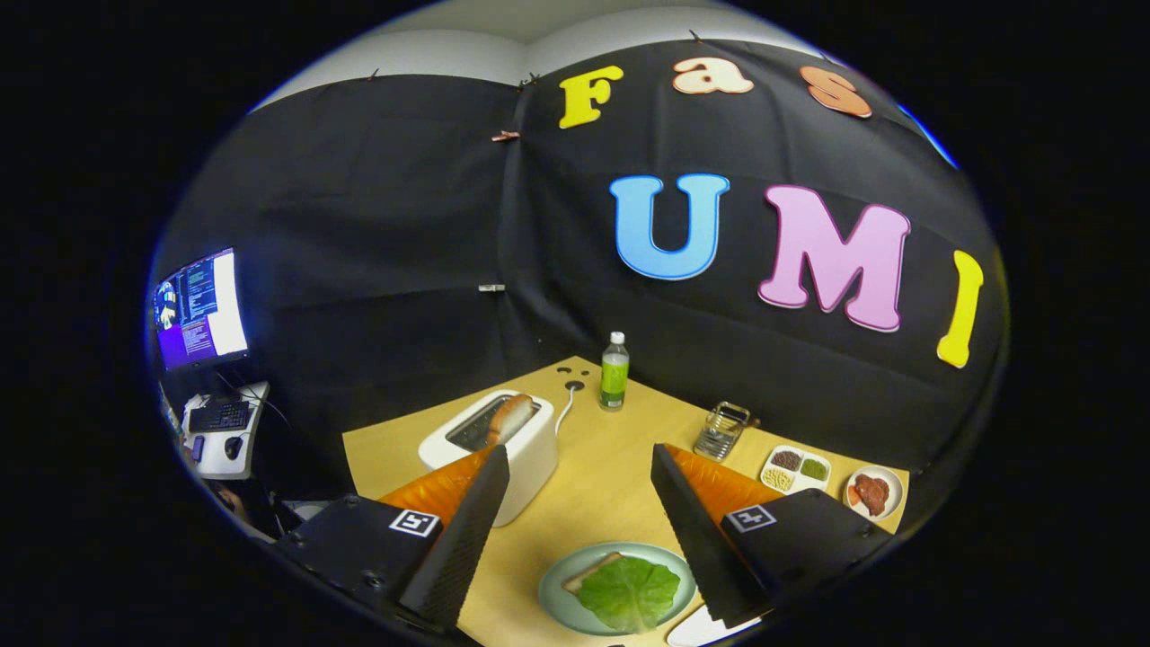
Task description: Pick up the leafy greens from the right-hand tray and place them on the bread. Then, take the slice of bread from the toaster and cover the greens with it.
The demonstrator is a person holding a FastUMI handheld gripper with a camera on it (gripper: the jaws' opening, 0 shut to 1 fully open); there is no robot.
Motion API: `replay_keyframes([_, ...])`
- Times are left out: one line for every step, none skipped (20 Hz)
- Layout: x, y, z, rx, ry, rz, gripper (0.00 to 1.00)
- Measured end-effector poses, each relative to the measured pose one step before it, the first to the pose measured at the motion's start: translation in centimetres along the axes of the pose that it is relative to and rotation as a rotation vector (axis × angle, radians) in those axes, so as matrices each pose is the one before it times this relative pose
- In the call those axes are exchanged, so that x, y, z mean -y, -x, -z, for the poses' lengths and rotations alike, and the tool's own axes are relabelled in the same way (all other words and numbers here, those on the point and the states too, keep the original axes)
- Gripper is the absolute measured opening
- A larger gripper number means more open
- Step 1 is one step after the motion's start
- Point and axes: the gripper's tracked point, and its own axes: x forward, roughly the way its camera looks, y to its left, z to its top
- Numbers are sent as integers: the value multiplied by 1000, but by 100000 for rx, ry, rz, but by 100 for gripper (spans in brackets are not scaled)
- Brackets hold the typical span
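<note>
Gripper fingers spread, empty, w/ plate between them; greens already on bread, so step 1 looks done. Left: 2nd slice upright in toaster, far left

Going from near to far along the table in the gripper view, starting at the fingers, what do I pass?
The open gripper hangs empty above the table, then leafy greens lying on the bread on the green plate → white toaster with its bread slice → green bottle by the booth wall.
</note>
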Motion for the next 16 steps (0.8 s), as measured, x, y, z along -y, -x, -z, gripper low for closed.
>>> replay_keyframes([-1171, -687, -1197, 1671, 521, -1519, 99])
replay_keyframes([-886, -797, -983, 1393, 429, -719, 99])
replay_keyframes([-799, -994, -768, 719, 257, -370, 99])
replay_keyframes([-754, -1083, -235, -315, -157, -296, 99])
replay_keyframes([-801, -1118, -140, -432, -707, -653, 99])
replay_keyframes([-588, -1139, -465, -448, -1271, -230, 98])
replay_keyframes([-651, -1185, 115, -1213, -1591, -35, 98])
replay_keyframes([-491, -1225, 210, -909, -1568, 19, 98])
replay_keyframes([-307, -1148, 204, -593, -1130, 543, 98])
replay_keyframes([-183, -1141, 465, -1311, -1052, 1121, 98])
replay_keyframes([104, -1145, 721, -1898, -930, 1763, 98])
replay_keyframes([3, -1244, 632, -1785, -1138, 1505, 98])
replay_keyframes([-71, -1232, 730, -1923, -1429, 969, 98])
replay_keyframes([-68, -1171, 969, -2798, -1524, 829, 98])
replay_keyframes([-79, -1085, 1025, -3213, -1712, 365, 99])
replay_keyframes([-228, -1175, 713, -2267, -1905, 126, 98])
